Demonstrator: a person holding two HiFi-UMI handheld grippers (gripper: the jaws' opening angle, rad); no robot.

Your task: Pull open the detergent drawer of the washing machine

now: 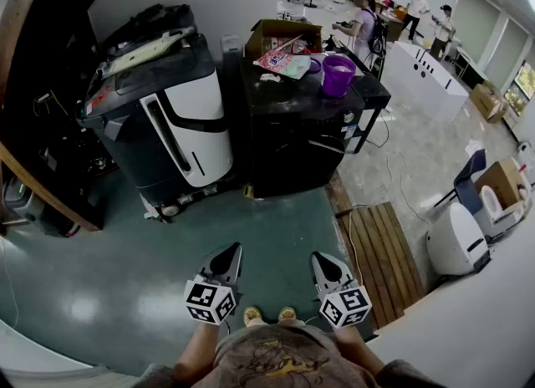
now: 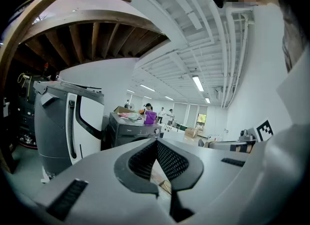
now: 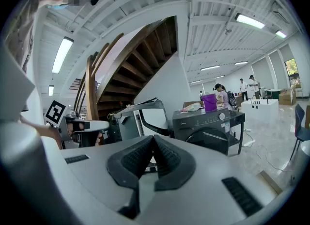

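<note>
The black front-loading washing machine stands across the green floor, a good way ahead of me. In the right gripper view it shows its round door and a control strip with a knob; the detergent drawer front at the strip's left looks flush. The left gripper view has the machine small and distant. My left gripper and right gripper hover side by side near my body. Both are shut, with nothing between their jaws, and point toward the machine.
A purple bucket, a cardboard box and packets sit on the washer's top. A grey-and-white appliance stands to its left, beside a wooden staircase. A wooden pallet and a white unit lie right. People stand far behind.
</note>
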